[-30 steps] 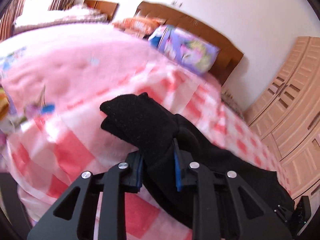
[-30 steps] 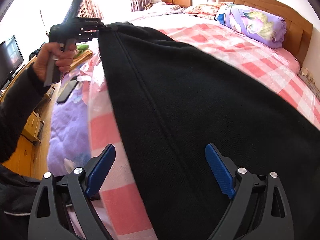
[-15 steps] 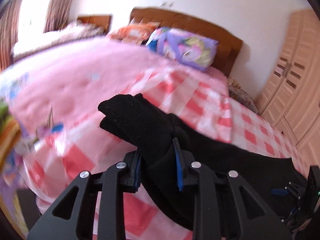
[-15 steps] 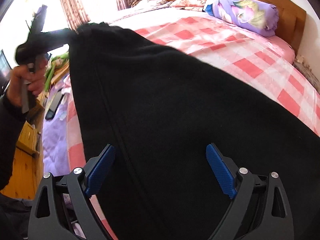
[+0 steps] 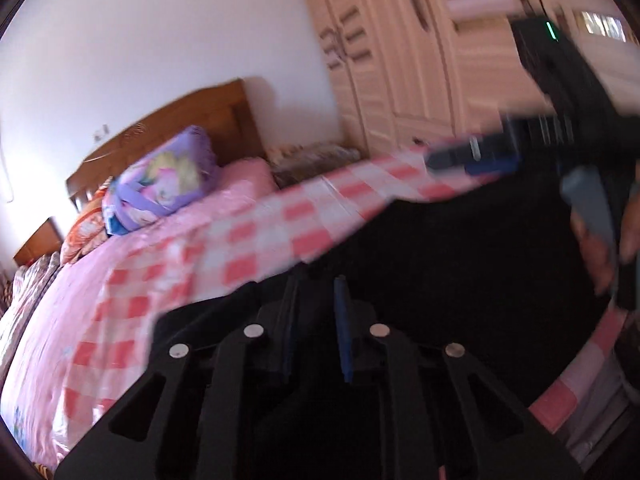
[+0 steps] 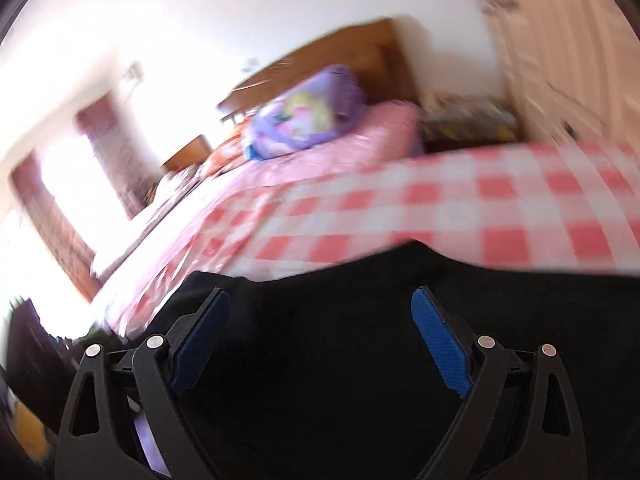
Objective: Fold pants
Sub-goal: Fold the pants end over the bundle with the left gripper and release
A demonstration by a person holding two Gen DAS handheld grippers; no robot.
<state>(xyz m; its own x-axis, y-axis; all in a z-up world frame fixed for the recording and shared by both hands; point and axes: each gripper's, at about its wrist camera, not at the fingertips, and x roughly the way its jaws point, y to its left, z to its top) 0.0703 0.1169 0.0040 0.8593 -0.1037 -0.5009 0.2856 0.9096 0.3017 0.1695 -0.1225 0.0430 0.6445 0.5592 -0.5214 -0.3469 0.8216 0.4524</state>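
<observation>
The black pants (image 5: 460, 264) lie spread over the pink checked bedspread (image 5: 248, 240). My left gripper (image 5: 318, 300) is shut on a fold of the black pants, the blue pads close together with dark cloth between them. My right gripper (image 6: 320, 320) is open, its blue pads wide apart above the black pants (image 6: 340, 360), holding nothing. In the left wrist view the right gripper (image 5: 472, 158) shows at the right with the hand on its handle, above the far edge of the pants. Both views are blurred.
A purple flowered pillow (image 5: 160, 184) lies by the wooden headboard (image 5: 180, 120). Cream wardrobe doors (image 5: 420, 48) stand right of the bed. A bedside stand (image 6: 468, 120) sits between bed and wardrobe. Curtains and a bright window (image 6: 72, 184) are at the far left.
Both grippers have swung sharply to the right toward the wardrobe side. The pants, hanging stretched in the air before, now lie low over the bed. The left stays shut on them.
</observation>
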